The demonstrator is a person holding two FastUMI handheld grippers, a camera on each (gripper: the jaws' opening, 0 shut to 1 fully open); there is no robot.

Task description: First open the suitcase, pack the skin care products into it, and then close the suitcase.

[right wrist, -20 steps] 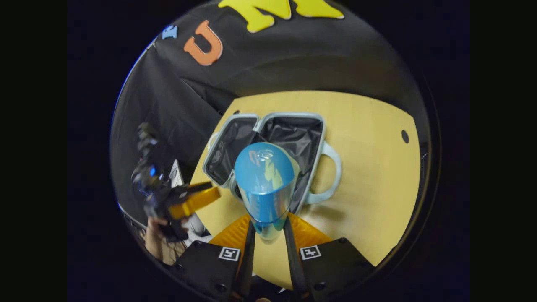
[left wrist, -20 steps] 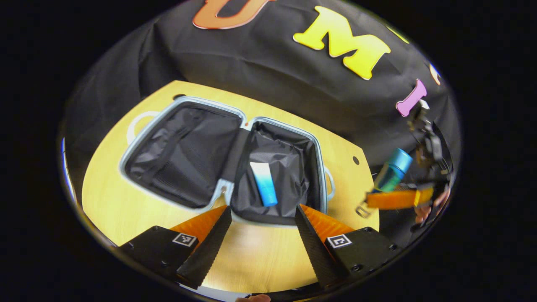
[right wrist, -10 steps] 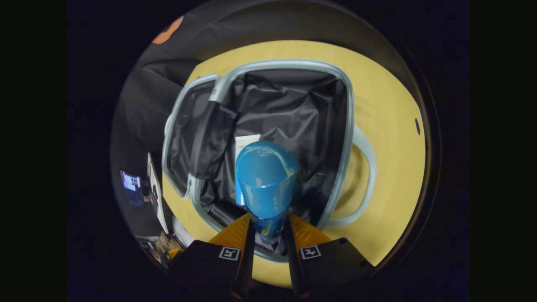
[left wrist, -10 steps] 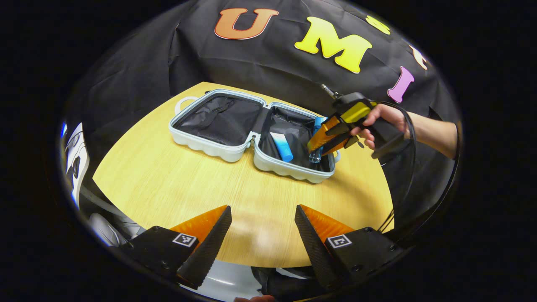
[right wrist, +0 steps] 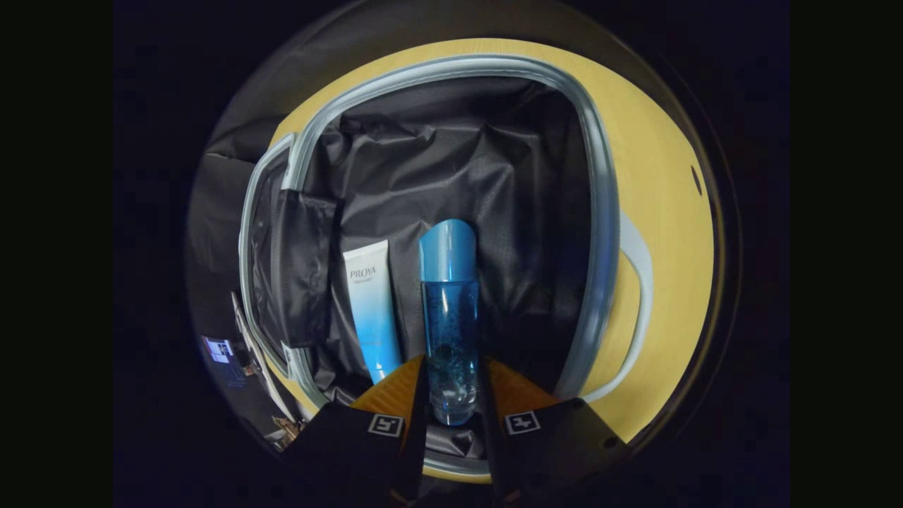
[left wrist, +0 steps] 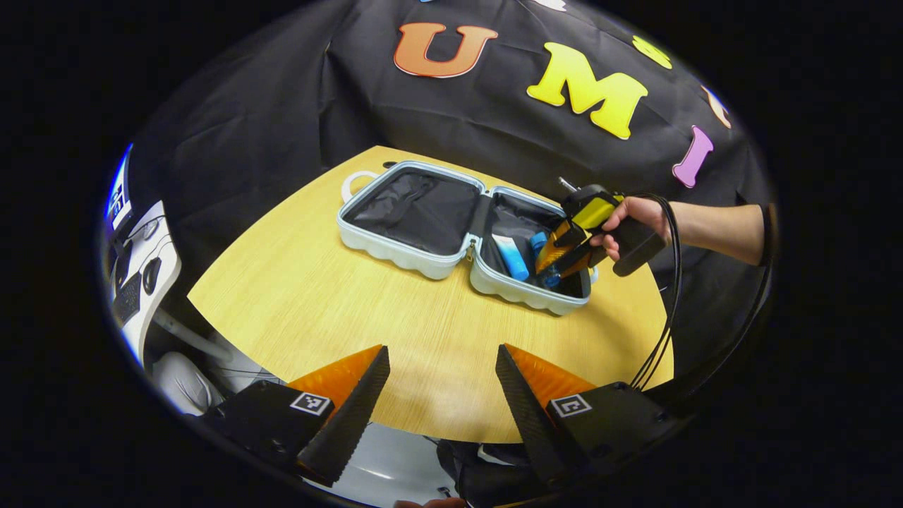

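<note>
**Right hand-held gripper lowering bottle into suitcase: hazards and pose**

Item 1. Right hand-held gripper (right wrist: 451, 388): clenched on the lower body of the blue bottle (right wrist: 449, 310), one finger on each side. Left hand-held gripper (left wrist: 441, 384): fingers spread, grasping nothing, hovering at the near edge of the bench (left wrist: 296, 296), well apart from the suitcase.

Item 2. Blue bottle: inside the right half of the open suitcase (right wrist: 600, 233), low over the dark lining, cap pointing to the far wall. Whether it touches the lining cannot be told. It lies parallel to and just beside the white-and-blue tube (right wrist: 370, 303), which rests in the same half, nearer the hinge.

Item 3. Risks, as judged:
- Let go too high, the round bottle could roll against the tube or the suitcase wall.
- Lifted out carelessly, the fingers could snag the loose, wrinkled lining.
- Left askew or propped on the tube, the bottle could block the lid from closing.

Item 4. Pose: in the left gripper view, the hand (left wrist: 631, 219) holds the right hand-held gripper tilted steeply down into the suitcase, forearm reaching in from beyond the suitcase's handle side.
</note>
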